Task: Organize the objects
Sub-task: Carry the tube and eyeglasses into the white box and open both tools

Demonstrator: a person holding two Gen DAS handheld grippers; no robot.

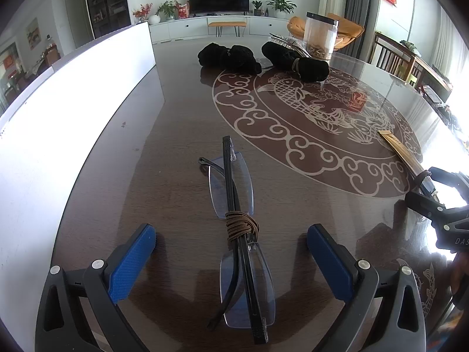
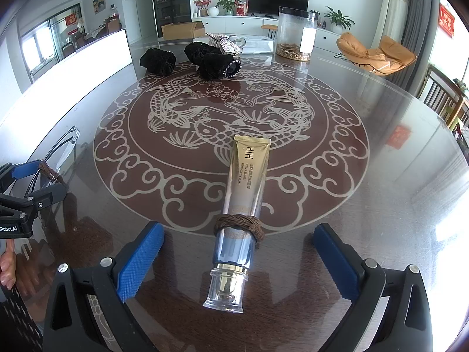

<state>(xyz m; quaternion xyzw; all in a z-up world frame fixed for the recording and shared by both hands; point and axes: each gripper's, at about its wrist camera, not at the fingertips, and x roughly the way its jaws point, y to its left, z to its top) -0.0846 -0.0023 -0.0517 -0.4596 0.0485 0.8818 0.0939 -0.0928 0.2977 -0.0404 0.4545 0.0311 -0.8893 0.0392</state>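
The left gripper (image 1: 231, 249) points steeply down at the table (image 1: 146, 176), its blue pads (image 1: 133, 261) spread wide and touching nothing. Between them, lying free on the glossy top, are the folded glasses (image 1: 239, 234) — rimless lenses, dark arms, a brown cord (image 1: 241, 227) wound round the middle. In the right wrist view a person's hand (image 2: 7, 264) shows at the left edge below this gripper's black frame.

To the right, the right gripper (image 2: 237, 259) is tilted down at a similar angle, released as well: its pads (image 2: 140, 259) stand apart on either side of the cream tube (image 2: 244, 190) without pressing it. The tube lies on the table, its clear cap towards the camera and its gold crimped end over the edge of the fish medallion (image 2: 231, 108), with a brown cord ring (image 2: 239, 226) around its lower part.

Farther back, black cloth bundles (image 2: 158, 60) sit in a loose group near the far side of the medallion, a sparkly item (image 2: 225, 44) resting against them. Right of these stands a clear cylindrical jar (image 2: 296, 33) — open at the top as far as can be seen, with a shallow layer of brownish pieces in the bottom. A white panel (image 1: 73, 102) runs along the table's left side.
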